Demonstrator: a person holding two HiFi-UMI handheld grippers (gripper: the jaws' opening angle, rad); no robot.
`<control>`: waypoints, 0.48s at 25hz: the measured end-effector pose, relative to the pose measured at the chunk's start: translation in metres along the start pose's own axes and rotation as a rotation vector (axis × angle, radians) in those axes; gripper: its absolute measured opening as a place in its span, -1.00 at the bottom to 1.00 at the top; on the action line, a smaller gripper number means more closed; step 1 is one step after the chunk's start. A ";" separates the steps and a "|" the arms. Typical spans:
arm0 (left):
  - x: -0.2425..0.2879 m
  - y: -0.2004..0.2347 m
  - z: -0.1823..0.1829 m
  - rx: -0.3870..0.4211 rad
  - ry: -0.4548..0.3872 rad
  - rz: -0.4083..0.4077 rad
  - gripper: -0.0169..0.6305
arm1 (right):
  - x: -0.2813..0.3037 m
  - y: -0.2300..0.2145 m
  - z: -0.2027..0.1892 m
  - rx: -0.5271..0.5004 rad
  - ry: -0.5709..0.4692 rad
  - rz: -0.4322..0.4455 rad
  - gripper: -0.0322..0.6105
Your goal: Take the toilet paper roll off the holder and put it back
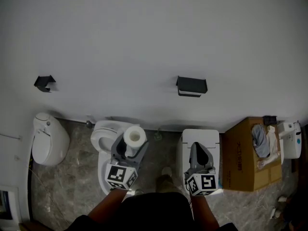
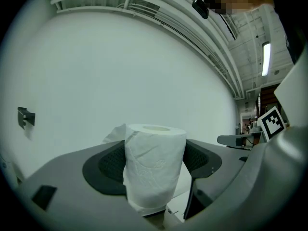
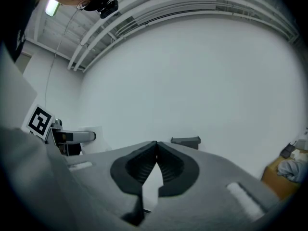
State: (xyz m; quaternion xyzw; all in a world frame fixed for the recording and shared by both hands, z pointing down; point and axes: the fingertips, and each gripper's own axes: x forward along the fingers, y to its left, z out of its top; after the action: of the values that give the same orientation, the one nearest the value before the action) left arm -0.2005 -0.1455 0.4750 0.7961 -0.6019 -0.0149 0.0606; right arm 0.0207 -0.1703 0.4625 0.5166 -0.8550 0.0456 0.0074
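Note:
My left gripper (image 1: 133, 141) is shut on a white toilet paper roll (image 1: 135, 135), held upright with its core hole facing up. In the left gripper view the roll (image 2: 155, 165) stands between the two dark pads, a loose sheet sticking out at its upper left. My right gripper (image 1: 198, 150) is shut with nothing in it; its tips (image 3: 156, 146) meet. The black holder (image 1: 191, 86) is on the white wall, above and slightly left of the right gripper, and carries no roll. It also shows in the right gripper view as a dark holder (image 3: 185, 141) just past the jaw tips.
A second small black wall fitting (image 1: 44, 83) sits far left. Below are a white urinal-like fixture (image 1: 49, 138), a toilet bowl (image 1: 107, 134), a white tank (image 1: 201, 137) and an open cardboard box (image 1: 251, 153) with cloth inside. The floor is grey stone tile.

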 end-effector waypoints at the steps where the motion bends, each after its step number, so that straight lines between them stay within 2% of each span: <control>1: -0.002 -0.001 0.000 0.000 -0.001 -0.004 0.18 | -0.002 0.001 -0.002 -0.001 0.003 -0.004 -0.91; 8: 0.000 -0.012 0.008 -0.001 -0.016 -0.037 0.18 | -0.009 0.000 -0.004 -0.011 0.006 0.002 -0.90; 12: 0.020 -0.016 0.029 -0.006 -0.049 -0.053 0.18 | -0.002 -0.009 -0.001 -0.023 0.000 0.009 -0.91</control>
State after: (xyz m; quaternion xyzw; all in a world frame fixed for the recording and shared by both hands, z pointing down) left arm -0.1822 -0.1621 0.4454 0.8110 -0.5819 -0.0376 0.0476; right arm 0.0294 -0.1729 0.4643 0.5127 -0.8577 0.0357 0.0130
